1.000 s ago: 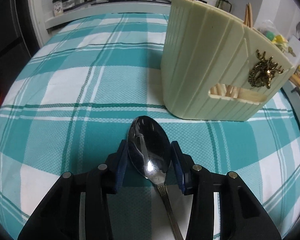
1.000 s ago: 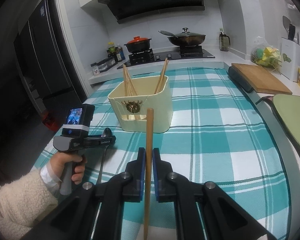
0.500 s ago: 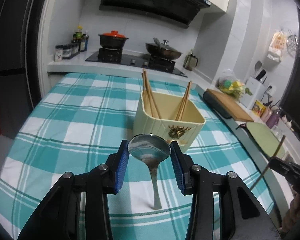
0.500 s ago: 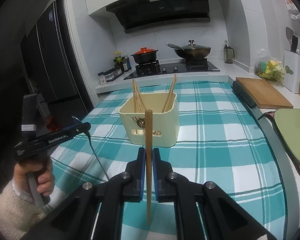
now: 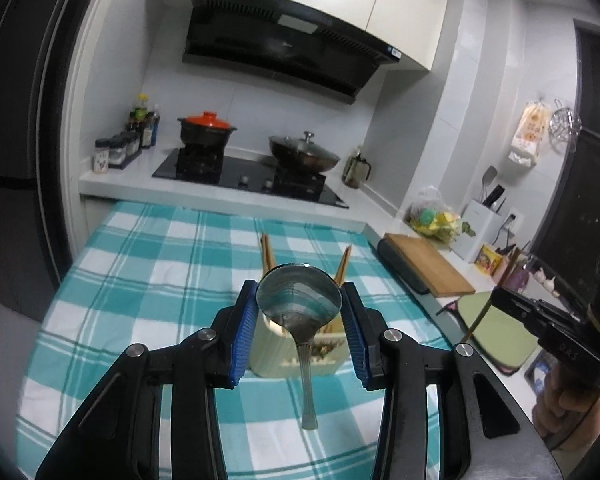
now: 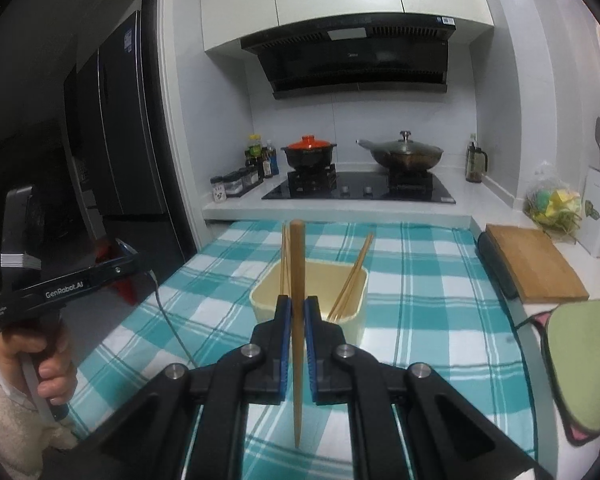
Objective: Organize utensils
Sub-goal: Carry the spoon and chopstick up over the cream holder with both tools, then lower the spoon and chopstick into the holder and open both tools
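Left wrist view: a polished steel spoon (image 5: 299, 300) is clamped by its bowl between the blue-padded fingers of the left gripper (image 5: 299, 312), its handle hanging down above the teal-and-white checked tablecloth (image 5: 148, 280). Directly behind the spoon, a cream ribbed plastic utensil holder (image 5: 268, 350) is seen standing on the cloth, with wooden chopsticks (image 5: 266, 254) leaning out of it on both sides. At the right edge of this view the black right gripper (image 5: 512, 306) is seen from the side, a thin stick gripped at its tip.

In the right wrist view, a single light-brown wooden chopstick (image 6: 297, 320) is held nearly upright, pinched between the closed fingers of the right gripper (image 6: 297, 312), its upper end above the holder's rim and its lower end hanging over the cloth. The utensil holder (image 6: 352, 320) is seen just beyond the fingertips, with chopsticks (image 6: 350, 280) resting inside. A wooden cutting board (image 6: 536, 264) is laid on the counter at the right, well apart from the holder.
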{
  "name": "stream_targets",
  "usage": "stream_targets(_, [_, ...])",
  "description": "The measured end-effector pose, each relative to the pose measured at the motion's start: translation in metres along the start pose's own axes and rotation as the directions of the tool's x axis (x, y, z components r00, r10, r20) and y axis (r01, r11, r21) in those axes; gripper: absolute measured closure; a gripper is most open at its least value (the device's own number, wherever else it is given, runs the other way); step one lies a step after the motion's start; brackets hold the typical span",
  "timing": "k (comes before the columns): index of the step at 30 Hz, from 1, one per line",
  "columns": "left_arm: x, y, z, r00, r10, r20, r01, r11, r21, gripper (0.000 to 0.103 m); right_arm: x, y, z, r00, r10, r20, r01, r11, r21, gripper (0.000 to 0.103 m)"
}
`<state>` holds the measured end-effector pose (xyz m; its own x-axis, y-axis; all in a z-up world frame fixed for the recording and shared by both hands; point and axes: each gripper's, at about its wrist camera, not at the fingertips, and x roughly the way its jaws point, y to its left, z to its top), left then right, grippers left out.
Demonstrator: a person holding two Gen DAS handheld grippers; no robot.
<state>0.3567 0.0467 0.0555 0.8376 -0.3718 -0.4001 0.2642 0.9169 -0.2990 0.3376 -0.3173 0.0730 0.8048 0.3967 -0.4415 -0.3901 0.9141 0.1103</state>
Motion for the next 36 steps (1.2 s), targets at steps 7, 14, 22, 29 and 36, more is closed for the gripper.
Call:
stream_targets(7, [0.040, -0.017, 0.072, 0.997, 0.025, 0.068, -0.029, 0.998, 0.064, 0.061, 0.029, -0.014, 0.088, 0.989, -0.016, 0.148, 0.018, 1.000, -0.011, 0.096])
stream_targets(14, [0.128, -0.018, 0.075, 0.996, 0.048, -0.071, -0.042, 0.996, 0.084, 0.061, 0.103, -0.026, 0.111, 0.994, -0.004, 0.107, 0.007, 0.999, -0.032, 0.096])
stream_targets(22, [0.216, 0.000, 0.028, 0.954, 0.102, -0.282, -0.082, 0.993, 0.082, 0.061, 0.211, -0.047, 0.069, 0.972, 0.052, -0.228, -0.034, 0.996, 0.084, 0.096])
stream_targets(29, [0.210, 0.005, 0.017, 0.952, 0.156, -0.262, -0.132, 0.985, 0.109, 0.031, 0.257, -0.066, 0.039, 0.936, 0.121, -0.330, -0.057, 0.979, 0.196, 0.076])
stream_targets(36, [0.141, -0.021, 0.016, 0.961, 0.270, -0.065, -0.248, 0.939, 0.240, 0.001, 0.198, -0.065, 0.046, 0.980, 0.010, -0.200, 0.011, 0.994, 0.106, 0.043])
